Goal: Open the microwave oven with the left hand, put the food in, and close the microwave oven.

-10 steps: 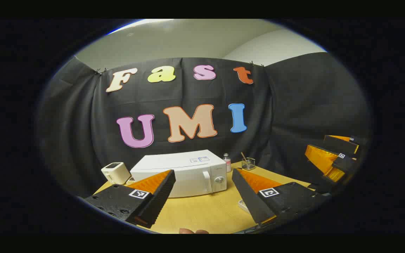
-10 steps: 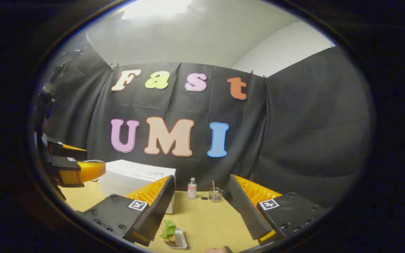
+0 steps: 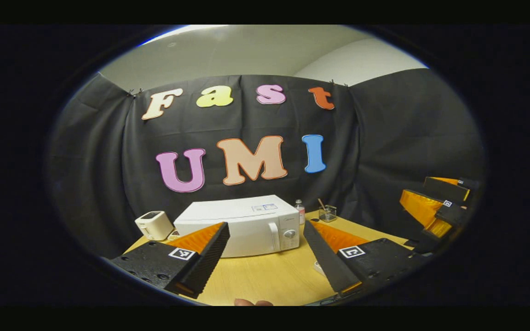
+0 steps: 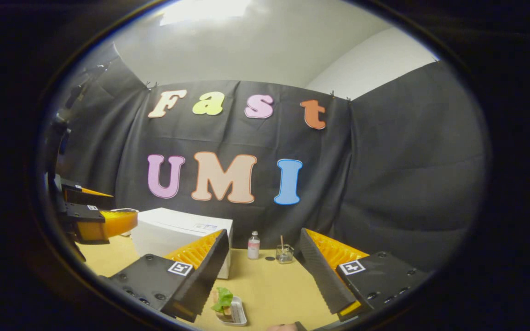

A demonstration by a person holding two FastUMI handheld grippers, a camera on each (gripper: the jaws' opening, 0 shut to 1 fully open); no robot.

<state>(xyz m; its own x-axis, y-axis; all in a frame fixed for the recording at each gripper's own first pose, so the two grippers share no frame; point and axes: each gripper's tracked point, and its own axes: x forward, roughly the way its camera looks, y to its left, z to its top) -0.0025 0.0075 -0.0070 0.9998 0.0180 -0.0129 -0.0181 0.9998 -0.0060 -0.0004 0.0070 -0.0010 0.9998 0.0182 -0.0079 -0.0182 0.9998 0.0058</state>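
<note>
Left gripper view: left gripper [image 3: 265, 257] held wide apart and empty, aimed at the microwave [image 3: 242, 227] at 12 o'clock, door shut, handle [image 3: 273, 234] facing it, likely lining up for the pull. Tray partly hidden behind the finger at 4 o'clock.

Right gripper view: right gripper [image 4: 262, 271] spread apart, empty, poised above the food [image 4: 223, 301] at 7 o'clock on the table [image 4: 269, 285]; tray edge cut off by the finger.

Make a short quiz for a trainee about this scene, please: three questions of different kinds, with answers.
1. True or false: the microwave door is closed.
2. What lies in the small tray near the right gripper? A) lettuce food B) a spoon C) a cup
3. Fill in: the left gripper is ____ and holds nothing.

Key: 1 true; 2 A; 3 open.
</note>
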